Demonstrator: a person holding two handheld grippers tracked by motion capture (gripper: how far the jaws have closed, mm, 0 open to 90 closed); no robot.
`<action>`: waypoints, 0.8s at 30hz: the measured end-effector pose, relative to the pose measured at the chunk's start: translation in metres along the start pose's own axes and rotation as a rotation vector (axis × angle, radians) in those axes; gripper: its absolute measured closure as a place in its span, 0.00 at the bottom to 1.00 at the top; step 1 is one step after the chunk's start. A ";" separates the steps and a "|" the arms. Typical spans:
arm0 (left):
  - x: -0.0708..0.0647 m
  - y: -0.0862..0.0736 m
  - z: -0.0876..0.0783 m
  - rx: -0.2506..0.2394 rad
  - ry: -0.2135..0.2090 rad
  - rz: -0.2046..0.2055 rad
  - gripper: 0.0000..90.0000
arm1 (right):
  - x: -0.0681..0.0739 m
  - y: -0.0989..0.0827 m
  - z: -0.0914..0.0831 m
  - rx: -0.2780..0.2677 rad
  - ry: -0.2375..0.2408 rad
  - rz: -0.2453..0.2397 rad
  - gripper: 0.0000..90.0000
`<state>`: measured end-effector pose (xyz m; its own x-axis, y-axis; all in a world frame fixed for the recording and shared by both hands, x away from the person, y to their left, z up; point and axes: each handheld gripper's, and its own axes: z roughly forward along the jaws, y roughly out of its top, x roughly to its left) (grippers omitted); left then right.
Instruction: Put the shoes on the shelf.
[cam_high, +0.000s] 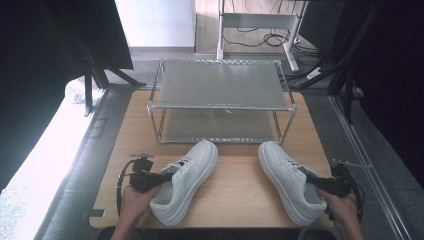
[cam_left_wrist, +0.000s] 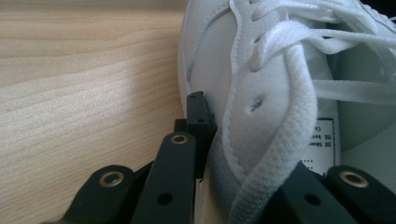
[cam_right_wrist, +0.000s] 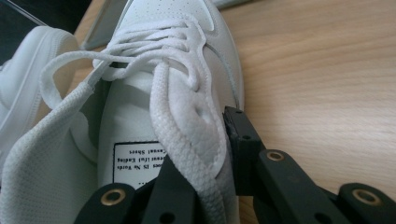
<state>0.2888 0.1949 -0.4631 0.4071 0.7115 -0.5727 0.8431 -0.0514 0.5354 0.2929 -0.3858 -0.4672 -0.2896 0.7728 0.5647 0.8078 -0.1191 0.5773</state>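
Shoes: two white lace-up sneakers on the wooden surface (cam_high: 240, 190), in front of the two-tier metal rack (cam_high: 222, 102) that stands toward the far edge. Both toes point at the rack, heels toward the near edge.

Left shoe (cam_high: 185, 180) lies left of centre, angled so the toe leans right, almost touching the rack's lower front rail. Right shoe (cam_high: 291, 182) lies near the right edge, toe leaning left. The two are well apart, bare wood between them.

Left gripper (cam_high: 162, 177) comes in from the near-left corner; its jaws are clamped on the left shoe's side wall at the collar, one jaw outside, one inside the opening. In the left gripper view the outer jaw presses flat on the leather, with a lace (cam_left_wrist: 285, 135) draped across.

Right gripper (cam_high: 312, 180) comes in from the near-right corner; its jaws pinch the right shoe's collar wall the same way. The right gripper view shows the tongue label (cam_right_wrist: 137, 161) just inside.

Both soles look flat on the surface.
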 end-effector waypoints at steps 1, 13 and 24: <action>0.000 0.000 -0.001 -0.004 -0.003 -0.001 0.93 | 0.002 0.001 0.000 -0.004 0.008 0.002 0.92; -0.007 0.000 -0.012 -0.079 -0.099 -0.067 0.93 | 0.031 0.019 -0.003 -0.039 0.151 0.014 0.91; -0.018 0.005 -0.015 -0.144 -0.170 -0.090 0.93 | 0.056 0.033 0.001 -0.061 0.237 0.025 0.91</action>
<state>0.2805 0.1928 -0.4407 0.3964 0.5802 -0.7115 0.8245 0.1158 0.5538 0.3036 -0.3459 -0.4171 -0.3880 0.6025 0.6974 0.7857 -0.1794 0.5921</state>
